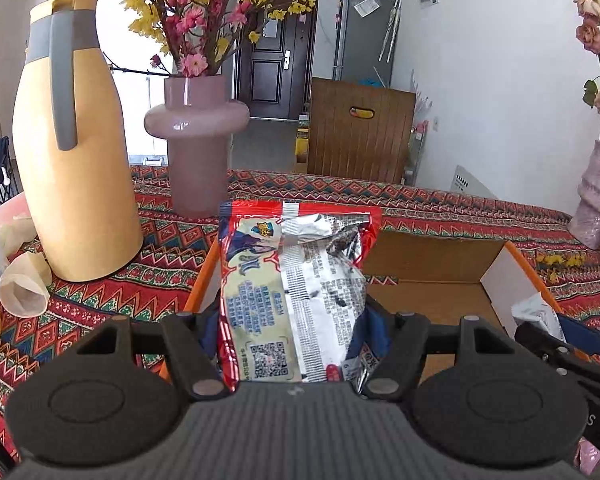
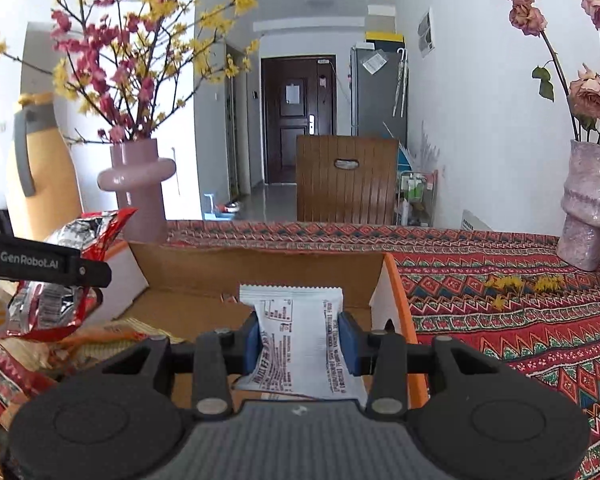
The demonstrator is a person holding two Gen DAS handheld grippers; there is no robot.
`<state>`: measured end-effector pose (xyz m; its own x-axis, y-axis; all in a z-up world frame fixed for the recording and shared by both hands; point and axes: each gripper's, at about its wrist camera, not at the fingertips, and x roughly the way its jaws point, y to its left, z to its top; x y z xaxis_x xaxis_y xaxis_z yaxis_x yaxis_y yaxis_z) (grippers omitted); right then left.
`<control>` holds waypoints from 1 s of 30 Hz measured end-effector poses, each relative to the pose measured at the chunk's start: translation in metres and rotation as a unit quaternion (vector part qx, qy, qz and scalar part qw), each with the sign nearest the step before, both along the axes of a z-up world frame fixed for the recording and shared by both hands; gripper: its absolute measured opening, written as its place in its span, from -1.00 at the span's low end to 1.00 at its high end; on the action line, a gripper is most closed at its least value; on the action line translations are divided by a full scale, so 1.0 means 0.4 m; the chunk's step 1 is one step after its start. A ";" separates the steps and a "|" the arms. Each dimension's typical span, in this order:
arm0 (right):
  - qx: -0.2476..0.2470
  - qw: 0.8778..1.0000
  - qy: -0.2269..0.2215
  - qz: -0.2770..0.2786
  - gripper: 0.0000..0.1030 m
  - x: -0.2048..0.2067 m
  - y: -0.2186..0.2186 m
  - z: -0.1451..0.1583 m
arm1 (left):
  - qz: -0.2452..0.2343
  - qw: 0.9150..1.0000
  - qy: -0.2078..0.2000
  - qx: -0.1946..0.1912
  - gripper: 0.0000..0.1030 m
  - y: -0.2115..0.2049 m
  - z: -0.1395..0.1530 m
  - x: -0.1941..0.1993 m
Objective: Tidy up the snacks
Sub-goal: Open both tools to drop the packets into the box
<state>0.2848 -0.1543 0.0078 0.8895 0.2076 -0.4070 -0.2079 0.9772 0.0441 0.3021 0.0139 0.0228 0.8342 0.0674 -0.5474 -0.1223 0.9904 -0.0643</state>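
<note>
The cardboard box (image 2: 260, 276) with orange edges sits on the patterned tabletop (image 2: 500, 320), open, directly ahead of and below both sets of fingers. The left gripper (image 1: 292, 332) is clamped across the lower part of a red and silver snack bag (image 1: 296, 280), which stands upright between its fingers above the box's left side. The bag looks light, crinkly and slippery, its contents probably crushable, so a mid-body squeeze suits it. The right gripper (image 2: 300, 338) is clenched on a small white snack packet (image 2: 300, 344), pinched at its sides over the box's right end; it seems thin, soft and very light.
</note>
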 end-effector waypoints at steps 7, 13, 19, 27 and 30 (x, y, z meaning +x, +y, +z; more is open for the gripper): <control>-0.001 1.000 0.008 0.001 -0.22 -0.002 0.001 -0.007 | -0.003 1.000 -0.012 0.001 0.39 -0.001 -0.001 -0.013; 0.019 1.000 -0.006 0.003 0.46 -0.018 -0.011 0.003 | -0.003 0.999 -0.048 -0.008 0.69 0.002 0.018 -0.043; 0.038 0.999 -0.029 -0.002 1.00 -0.035 -0.023 0.015 | 0.003 0.996 -0.089 -0.007 1.00 -0.002 0.041 -0.080; 0.043 0.999 -0.028 -0.010 1.00 -0.034 -0.030 0.019 | -0.003 0.996 -0.087 -0.003 1.00 -0.007 0.042 -0.081; 0.042 0.999 -0.027 -0.010 1.00 -0.036 -0.030 0.019 | -0.004 0.996 -0.088 -0.005 1.00 -0.004 0.043 -0.086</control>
<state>0.2706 -0.1663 0.0154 0.9145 0.2204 -0.3393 -0.1920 0.9746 0.1157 0.2678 0.0121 0.0400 0.9175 0.0561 -0.3937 -0.1005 0.9906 -0.0931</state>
